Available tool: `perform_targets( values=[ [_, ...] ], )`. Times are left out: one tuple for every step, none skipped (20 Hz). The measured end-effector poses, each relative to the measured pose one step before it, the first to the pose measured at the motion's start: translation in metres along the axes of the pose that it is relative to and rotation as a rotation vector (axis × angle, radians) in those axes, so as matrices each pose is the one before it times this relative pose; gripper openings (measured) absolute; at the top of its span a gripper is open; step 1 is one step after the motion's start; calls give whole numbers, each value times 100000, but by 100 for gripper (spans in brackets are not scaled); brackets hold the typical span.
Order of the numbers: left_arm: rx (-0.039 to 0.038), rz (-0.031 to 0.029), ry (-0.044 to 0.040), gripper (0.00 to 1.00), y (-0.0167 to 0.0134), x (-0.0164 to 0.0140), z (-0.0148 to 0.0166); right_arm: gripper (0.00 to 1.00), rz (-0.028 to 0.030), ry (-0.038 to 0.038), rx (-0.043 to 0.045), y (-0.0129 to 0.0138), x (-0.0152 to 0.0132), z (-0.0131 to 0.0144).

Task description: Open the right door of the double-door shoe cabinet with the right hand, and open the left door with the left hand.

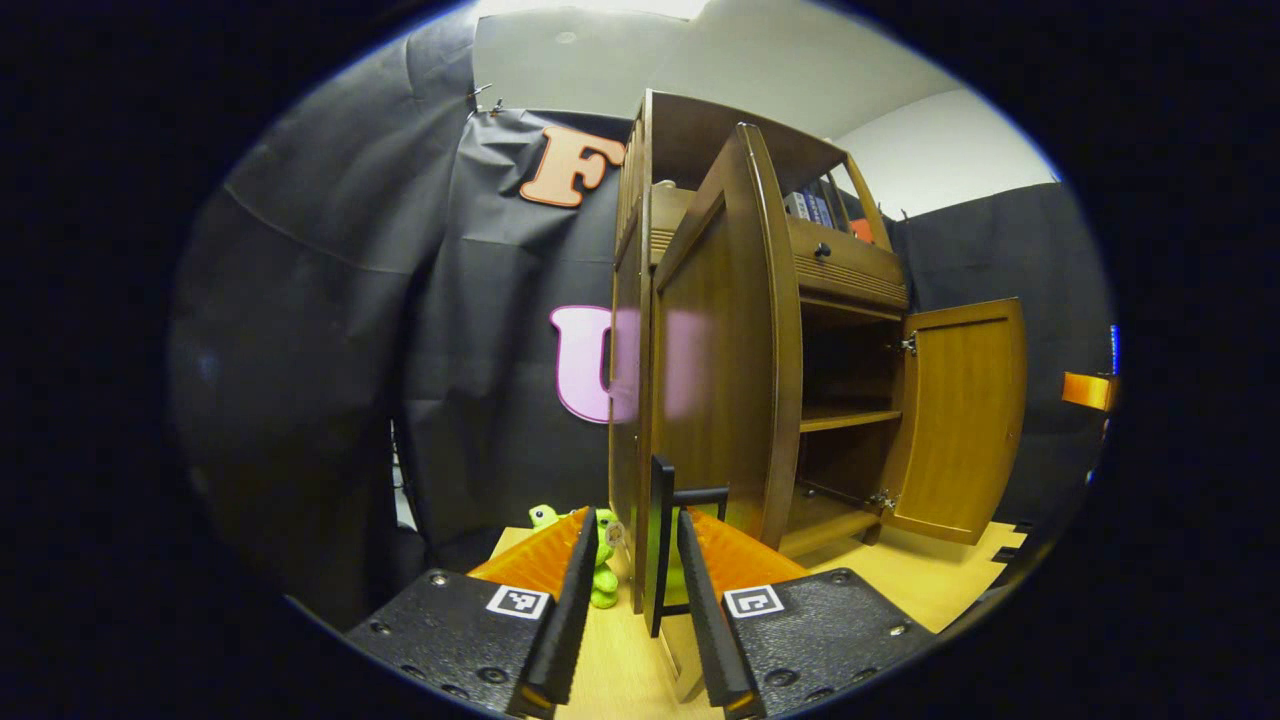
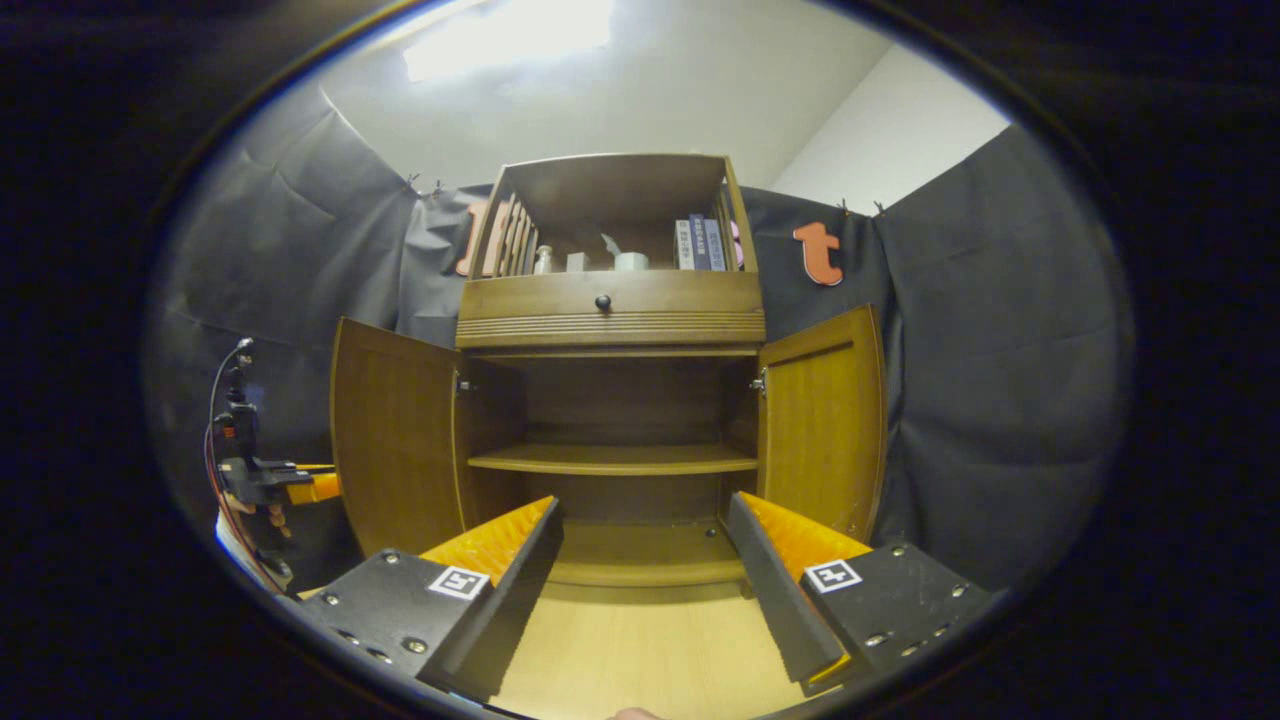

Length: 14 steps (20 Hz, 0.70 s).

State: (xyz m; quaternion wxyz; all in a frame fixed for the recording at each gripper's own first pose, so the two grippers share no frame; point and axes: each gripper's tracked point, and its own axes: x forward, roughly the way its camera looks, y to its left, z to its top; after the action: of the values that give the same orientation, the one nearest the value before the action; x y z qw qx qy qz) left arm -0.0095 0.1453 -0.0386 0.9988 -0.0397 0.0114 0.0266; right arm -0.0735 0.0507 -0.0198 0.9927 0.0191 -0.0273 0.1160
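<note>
We saw bright ceiling light (image 2: pixel 510 40) glaring above the shoe cabinet (image 2: pixel 610 310); its lower shelves sat in shadow; lines bowed heavily towards the edges around it; its near left door (image 1: pixel 700 400) looked slightly soft.

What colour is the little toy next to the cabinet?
Bright green. The toy shows best in the left gripper view, beside the cabinet.

Left gripper view: close at left door (image 1: pixel 725 340) edge, facing along it. Right gripper view: farther back, square-on to shoe cabinet (image 2: pixel 610 310). Both share open interior.
</note>
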Motion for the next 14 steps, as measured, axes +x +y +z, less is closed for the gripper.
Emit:
perform_targets(
  values=[
    [-1133,1374,275,53,-10,-561,140,99,-181,358,172,-216,44,-159],
    [-912,985,-431,57,-215,-496,274,99,-78,289,222,-244,10,-85],
    [-408,1198,-386,57,-195,-585,328,99,-52,97,192,-150,-74,-91],
    [177,753,-920,67,-346,-671,442,99,10,-218,120,-151,-145,85],
    [392,447,-2023,69,-359,-659,762,99,5,-144,-45,-113,-40,18],
    [331,239,-2812,70,-632,-704,1000,99,22,-338,24,-131,-58,136],
    [222,-255,-2071,75,-575,-506,703,99,189,-401,-25,38,-89,210],
    [343,-1066,-1741,72,-962,-563,678,99,207,-343,-138,5,-163,163],
    [1022,-607,-1392,77,-999,-536,524,99,330,-195,-374,-15,-33,-119],
    [1699,-159,-762,82,-762,-428,422,99,331,-191,-435,-67,-171,20],
    [1347,-507,-986,84,-828,-181,474,99,304,-382,-175,35,13,118],
    [1167,-512,-862,87,-870,-238,361,99,219,-413,-39,-70,-119,138],
    [1148,-454,-219,87,-790,-154,326,99,121,-442,104,-83,-139,46],
    [989,-48,-247,88,-635,-31,166,99,-39,-448,180,-123,-125,142]
  ],
)
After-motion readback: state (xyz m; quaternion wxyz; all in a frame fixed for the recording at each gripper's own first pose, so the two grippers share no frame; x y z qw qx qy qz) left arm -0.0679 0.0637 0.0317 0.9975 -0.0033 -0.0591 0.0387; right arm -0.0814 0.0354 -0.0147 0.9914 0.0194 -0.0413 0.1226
